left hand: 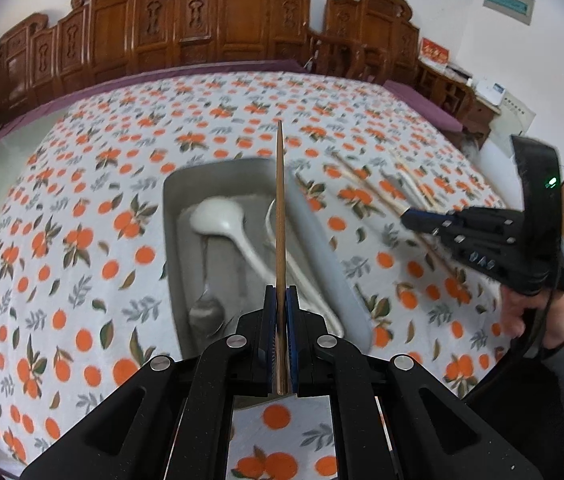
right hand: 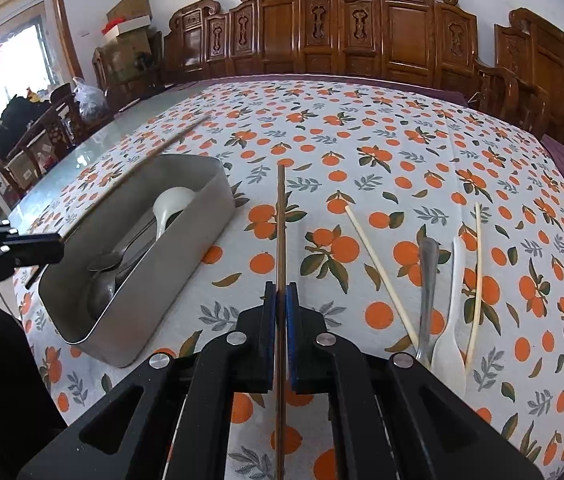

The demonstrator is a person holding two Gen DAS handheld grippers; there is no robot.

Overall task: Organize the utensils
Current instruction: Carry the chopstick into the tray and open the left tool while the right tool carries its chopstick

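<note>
My left gripper (left hand: 280, 292) is shut on a brown chopstick (left hand: 280, 208) that points forward over a grey metal tray (left hand: 171, 240). In the tray lie a white ladle spoon (left hand: 217, 220) and a metal spoon (left hand: 205, 312). My right gripper (right hand: 281, 292) is shut on a second brown chopstick (right hand: 280, 232), above the tablecloth just right of the tray (right hand: 185, 248). The right wrist view shows the left gripper (right hand: 57, 246) at the tray's left side with its chopstick (right hand: 141, 164). The left wrist view shows the right gripper (left hand: 406, 218) at the right.
On the orange-print tablecloth right of the tray lie a pale chopstick (right hand: 378, 264), a metal utensil handle (right hand: 426, 292), a white utensil (right hand: 452, 312) and another pale chopstick (right hand: 476, 280). Carved wooden chairs (right hand: 362, 32) line the far edge. A hand (left hand: 522, 316) holds the right gripper.
</note>
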